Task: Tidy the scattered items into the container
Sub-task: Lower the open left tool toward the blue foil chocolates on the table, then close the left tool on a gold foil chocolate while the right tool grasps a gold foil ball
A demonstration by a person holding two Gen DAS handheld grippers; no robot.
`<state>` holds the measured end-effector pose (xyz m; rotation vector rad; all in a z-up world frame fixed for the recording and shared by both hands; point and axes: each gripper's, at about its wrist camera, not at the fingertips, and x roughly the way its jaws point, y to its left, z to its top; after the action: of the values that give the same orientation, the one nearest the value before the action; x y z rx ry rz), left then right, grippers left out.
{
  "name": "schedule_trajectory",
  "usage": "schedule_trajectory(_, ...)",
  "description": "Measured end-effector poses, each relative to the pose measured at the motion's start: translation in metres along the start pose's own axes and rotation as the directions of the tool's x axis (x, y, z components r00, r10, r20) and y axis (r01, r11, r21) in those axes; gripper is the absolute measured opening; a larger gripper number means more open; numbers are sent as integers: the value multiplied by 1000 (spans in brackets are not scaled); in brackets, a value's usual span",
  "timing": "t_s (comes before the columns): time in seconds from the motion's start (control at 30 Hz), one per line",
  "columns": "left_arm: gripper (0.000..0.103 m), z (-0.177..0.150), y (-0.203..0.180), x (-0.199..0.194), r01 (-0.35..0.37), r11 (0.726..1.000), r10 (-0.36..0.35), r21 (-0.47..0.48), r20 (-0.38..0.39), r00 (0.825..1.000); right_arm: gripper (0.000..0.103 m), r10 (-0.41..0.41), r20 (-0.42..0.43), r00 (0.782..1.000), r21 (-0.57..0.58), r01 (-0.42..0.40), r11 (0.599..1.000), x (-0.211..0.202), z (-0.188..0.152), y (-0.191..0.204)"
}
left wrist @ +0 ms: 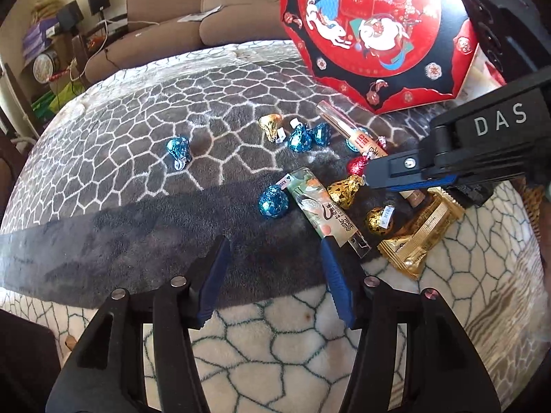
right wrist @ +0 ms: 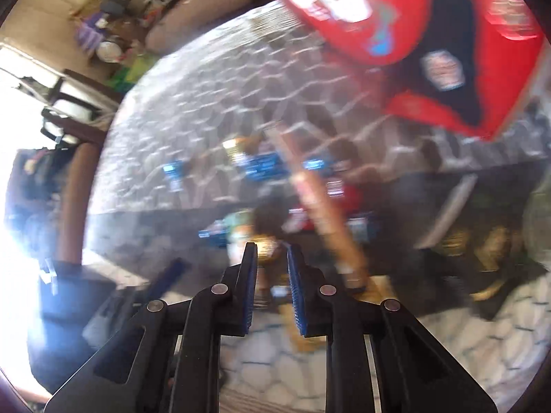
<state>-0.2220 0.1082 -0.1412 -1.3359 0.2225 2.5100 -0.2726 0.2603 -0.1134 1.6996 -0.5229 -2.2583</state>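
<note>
Left claw (left wrist: 275, 275) gapes over scattered candies; right claw (right wrist: 272, 268) hangs half-open beside a gold chocolate (left wrist: 346, 191).

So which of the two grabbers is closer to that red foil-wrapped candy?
Right. The right gripper has its fingertips just beside the red foil candy, apparently about touching it. The left gripper hangs open well short of it, nearer the blue candy.

A gray web-patterned blanket (left wrist: 144, 137) carries foil chocolates (left wrist: 273, 202), wrapped snack bars (left wrist: 318, 203) and a red box (left wrist: 375, 31).
</note>
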Motion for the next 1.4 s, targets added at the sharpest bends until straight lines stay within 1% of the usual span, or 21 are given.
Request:
schedule_trajectory(0.1, 55, 4, 2, -1, 27, 999, -27, -18, 4, 1000, 19, -5, -13, 1000, 28, 5, 1000, -6, 0, -13)
schedule_trajectory(0.17, 64, 8, 4, -3, 43, 998, -42, -41, 20, 999, 19, -9, -34, 999, 20, 10, 1000, -6, -1, -15)
schedule_trajectory(0.2, 66, 9, 5, -4, 41, 998, -40, -48, 26, 999, 19, -8, -46, 999, 15, 8, 1000, -5, -1, -14)
schedule_trajectory(0.27, 66, 10, 7, -4, 32, 998, -30, -62, 31, 999, 19, -6, -66, 998, 4, 7, 1000, 0, -2, -9)
schedule_trajectory(0.37, 66, 11, 13, -2, 8, 997, -6, -81, 21, 1000, 20, 7, -71, 997, -25, -9, 1000, 5, -3, 0)
schedule_trajectory(0.4, 66, 11, 14, -1, -4, 996, 6, -84, 14, 1000, 20, 1, -74, 997, -40, -4, 999, 7, -2, 4)
schedule_trajectory(0.5, 66, 14, 18, 2, -79, 995, 78, -64, -14, 997, 24, -34, -82, 996, -87, 27, 996, 10, -4, 16)
schedule_trajectory(0.57, 66, 15, 20, 4, -101, 993, 100, -68, -17, 995, 25, -42, -94, 995, -106, 32, 994, 12, -6, 21)
schedule_trajectory(0.67, 66, 15, 25, 8, -102, 991, 100, -91, -32, 994, 29, -72, -116, 991, -120, 58, 991, 19, -10, 22)
schedule_trajectory(0.7, 66, 16, 26, 9, -103, 990, 100, -94, -35, 994, 32, -71, -120, 990, -121, 56, 991, 20, -10, 21)
schedule_trajectory(0.73, 66, 16, 27, 10, -106, 990, 103, -97, -35, 994, 34, -66, -121, 990, -121, 51, 991, 20, -11, 21)
schedule_trajectory(0.87, 67, 17, 29, 11, -107, 988, 103, -111, -41, 994, 34, -66, -122, 990, -121, 51, 991, 23, -10, 21)
schedule_trajectory(0.93, 67, 17, 29, 11, -106, 988, 102, -117, -41, 994, 32, -60, -125, 990, -108, 47, 993, 23, -10, 20)
schedule_trajectory(0.97, 67, 18, 29, 11, -107, 987, 103, -118, -40, 994, 30, -57, -128, 990, -101, 45, 994, 23, -10, 18)
schedule_trajectory(1.03, 67, 19, 30, 11, -107, 987, 103, -124, -38, 994, 18, -49, -135, 990, -76, 39, 996, 24, -8, 17)
schedule_trajectory(1.1, 67, 21, 30, 11, -101, 986, 97, -135, -38, 995, 17, -45, -132, 990, -32, 41, 999, 18, -7, 10)
schedule_trajectory(1.23, 67, 25, 28, 11, -88, 984, 85, -153, -29, 996, 17, -53, -88, 995, 1, 54, 999, -2, -3, 4)
schedule_trajectory(1.33, 67, 27, 19, 14, -43, 989, 41, -145, -19, 999, 17, -60, -55, 997, 16, 61, 998, -16, 0, 0)
schedule_trajectory(1.4, 67, 29, 7, 13, -17, 994, 18, -113, 10, 1000, 17, -69, -43, 997, 23, 70, 997, -23, 3, -2)
